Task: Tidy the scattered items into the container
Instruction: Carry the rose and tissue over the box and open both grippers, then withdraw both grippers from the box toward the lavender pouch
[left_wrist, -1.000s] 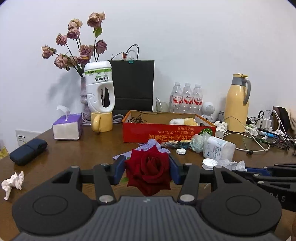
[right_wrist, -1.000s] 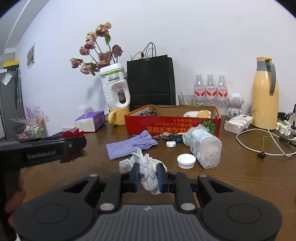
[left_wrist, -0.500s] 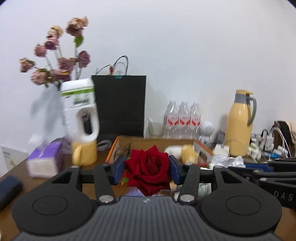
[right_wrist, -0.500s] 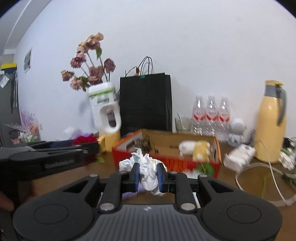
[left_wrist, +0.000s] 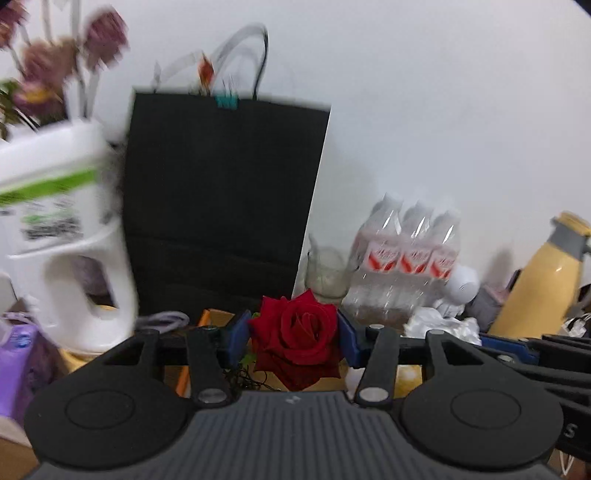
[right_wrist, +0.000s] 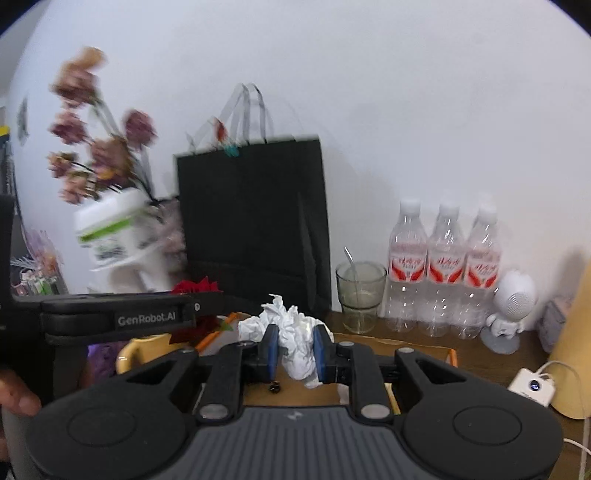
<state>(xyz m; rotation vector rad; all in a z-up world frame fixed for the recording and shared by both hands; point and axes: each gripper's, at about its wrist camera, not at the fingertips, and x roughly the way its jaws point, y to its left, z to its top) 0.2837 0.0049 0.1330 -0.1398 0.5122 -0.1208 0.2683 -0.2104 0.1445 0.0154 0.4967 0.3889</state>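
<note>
Left tool (left_wrist: 292, 339) clamps a velvety, layered red rose (left_wrist: 295, 341) between blue pads. Right tool (right_wrist: 295, 349) clamps a crumpled white tissue wad (right_wrist: 291, 338). Both hang over the orange cardboard box (right_wrist: 417, 341), near the matte black paper bag (right_wrist: 255, 225).

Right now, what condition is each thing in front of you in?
Left gripper: shut on the red rose.
Right gripper: shut on the crumpled tissue.
Black paper bag: upright.
Three water bottles: upright, capped.
Glass: upright, nearly empty.
</note>
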